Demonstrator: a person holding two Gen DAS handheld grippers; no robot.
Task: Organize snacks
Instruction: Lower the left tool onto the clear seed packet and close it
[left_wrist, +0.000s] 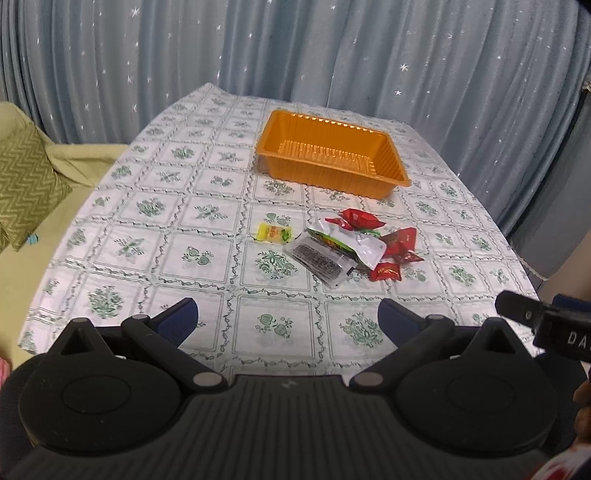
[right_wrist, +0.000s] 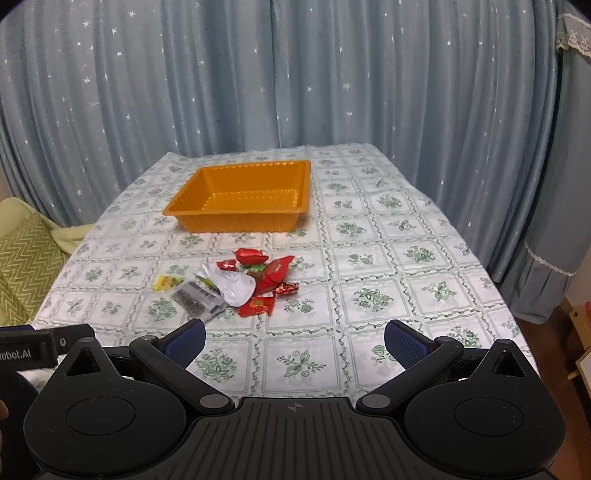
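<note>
Blue star-speckled curtains hung behind a table spread with a white tablecloth printed in green floral squares. Toward the far end sat an orange plastic tray with ribbed walls, nothing visible inside it. Nearer, well apart from the tray, lay a loose heap of snacks — several red-wrapped candies, a white pouch lying over them, a clear packet of dark seeds and, just left of the heap, a small yellow sachet. Both tools hovered over the near edge of the table: the left gripper had its blue-padded fingers spread wide with nothing between them, and the right gripper stood likewise parted and empty. A green zigzag cushion rested on a pale sofa at left.
</note>
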